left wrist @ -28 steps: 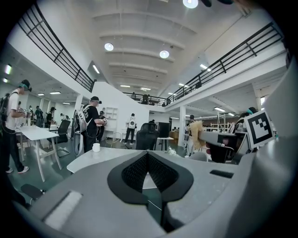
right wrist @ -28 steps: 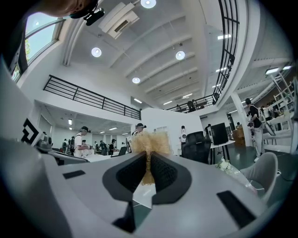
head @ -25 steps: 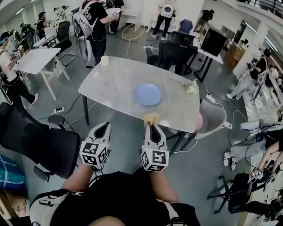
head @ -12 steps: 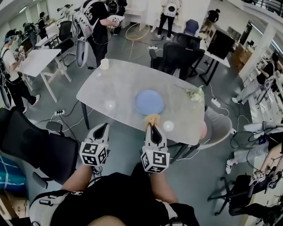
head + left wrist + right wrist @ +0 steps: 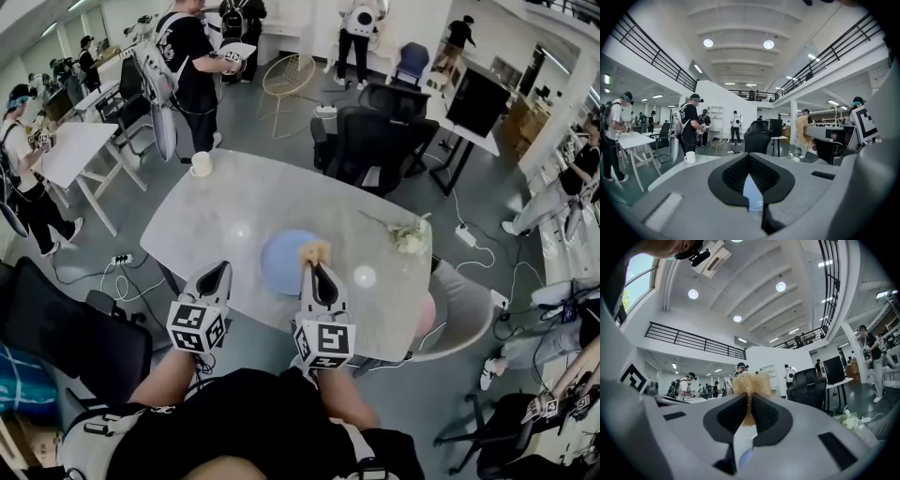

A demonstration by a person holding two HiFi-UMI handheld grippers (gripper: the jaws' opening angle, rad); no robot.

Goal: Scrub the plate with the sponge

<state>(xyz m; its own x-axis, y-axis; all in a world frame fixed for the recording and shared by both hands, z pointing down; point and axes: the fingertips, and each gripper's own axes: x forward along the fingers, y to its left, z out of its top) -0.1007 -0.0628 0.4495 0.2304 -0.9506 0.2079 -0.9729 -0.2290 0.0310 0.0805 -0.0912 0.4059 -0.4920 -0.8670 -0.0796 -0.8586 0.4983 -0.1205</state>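
Head view, steeply down on a grey stone-look bench (image 5: 234,202): shows a blue plate (image 5: 277,264) lying flat close to the near edge, well apart from a white mug (image 5: 201,164) at the far left corner and a sprig of pale flowers (image 5: 410,237) to the right. Shows a tan sponge (image 5: 314,251) over the plate's right part, pinched at the tips of the right gripper (image 5: 315,269); impossible to tell from here whether touching the plate or just above it. Confirmed in the right gripper view: jaws clamped on the sponge (image 5: 751,384), with most of it bulging out past the tips. Just beside the plate on its left, the left gripper (image 5: 217,272), jaws brought together on nothing, as read from the left gripper view. Both forearms reaching straight ahead from the body, side by side, grippers pointing away, marker cubes turned up to the camera. Step in hand, by the look of it: bringing sponge to plate, scrubbing likely not yet begun. Best done by laying the free part of the sponge flat on the blue surface, pressing lightly and working in small circles from rim to middle; probably worth steadying the rim with the left gripper, since liable to slide on so smooth a bench
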